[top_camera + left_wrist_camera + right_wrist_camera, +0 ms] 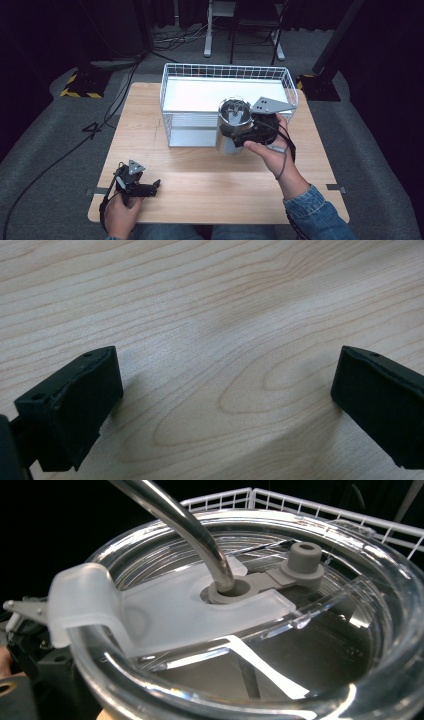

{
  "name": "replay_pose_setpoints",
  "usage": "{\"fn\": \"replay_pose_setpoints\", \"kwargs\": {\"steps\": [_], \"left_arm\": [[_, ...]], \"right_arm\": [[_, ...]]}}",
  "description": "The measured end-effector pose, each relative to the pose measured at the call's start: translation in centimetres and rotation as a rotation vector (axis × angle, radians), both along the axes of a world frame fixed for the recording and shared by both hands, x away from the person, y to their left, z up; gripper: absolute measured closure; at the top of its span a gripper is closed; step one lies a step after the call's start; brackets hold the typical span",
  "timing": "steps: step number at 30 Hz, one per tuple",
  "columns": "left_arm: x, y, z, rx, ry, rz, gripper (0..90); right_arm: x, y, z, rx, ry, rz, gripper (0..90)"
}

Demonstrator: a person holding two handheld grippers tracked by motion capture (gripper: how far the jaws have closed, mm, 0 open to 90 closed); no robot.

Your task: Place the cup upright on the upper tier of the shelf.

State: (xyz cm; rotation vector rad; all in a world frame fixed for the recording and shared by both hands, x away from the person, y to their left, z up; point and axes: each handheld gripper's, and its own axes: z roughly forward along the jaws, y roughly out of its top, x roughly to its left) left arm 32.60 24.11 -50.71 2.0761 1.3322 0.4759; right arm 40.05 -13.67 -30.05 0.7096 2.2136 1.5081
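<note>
The shiny steel tumbler with a clear plastic lid (231,125) sits in your right tool (239,131), held in the air just in front of the white wire basket (176,80) and above the far half of the light wooden worktop (210,185). Your right tool is closed on the tumbler's body from the side, with its grey three-cornered plate (270,105) pointing toward the basket's right end. In the right gripper view the clear lid (350,645) is very close to the camera: a bent metal straw (185,525) passes down through a grey rubber seal in a frosted slider, and a small grey plug (303,560) stands just beside it. The basket's white wire rim (320,507) runs behind the lid.

Your left tool (150,187) rests low near the near left corner of the worktop, well apart from the tumbler. In the left gripper view its two black jaws stand wide apart with bare wood grain (220,340) between them, gripping nothing.
</note>
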Motion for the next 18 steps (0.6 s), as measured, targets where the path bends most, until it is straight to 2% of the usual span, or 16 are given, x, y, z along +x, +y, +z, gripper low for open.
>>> {"fn": "replay_pose_setpoints", "kwargs": {"steps": [1,2,8,14,18], "left_arm": [[0.0,0.0,0.0,-0.001,0.000,0.000,0.5],[0.0,0.0,0.0,-0.001,0.000,0.001,0.5],[0.0,0.0,0.0,-0.001,0.000,0.001,0.5],[0.0,0.0,0.0,-0.002,-0.001,0.002,0.5],[0.0,0.0,0.0,-0.001,0.000,0.001,0.5]], "right_arm": [[0.2,0.0,0.7,0.002,0.001,-0.008,3.4],[0.2,0.0,0.7,0.002,0.001,-0.008,3.4],[0.9,0.2,3.3,-0.004,-0.018,-0.033,3.4],[1.8,0.3,4.7,0.008,-0.013,-0.051,3.5],[2.9,0.5,6.0,0.034,0.019,-0.061,3.5]]}}
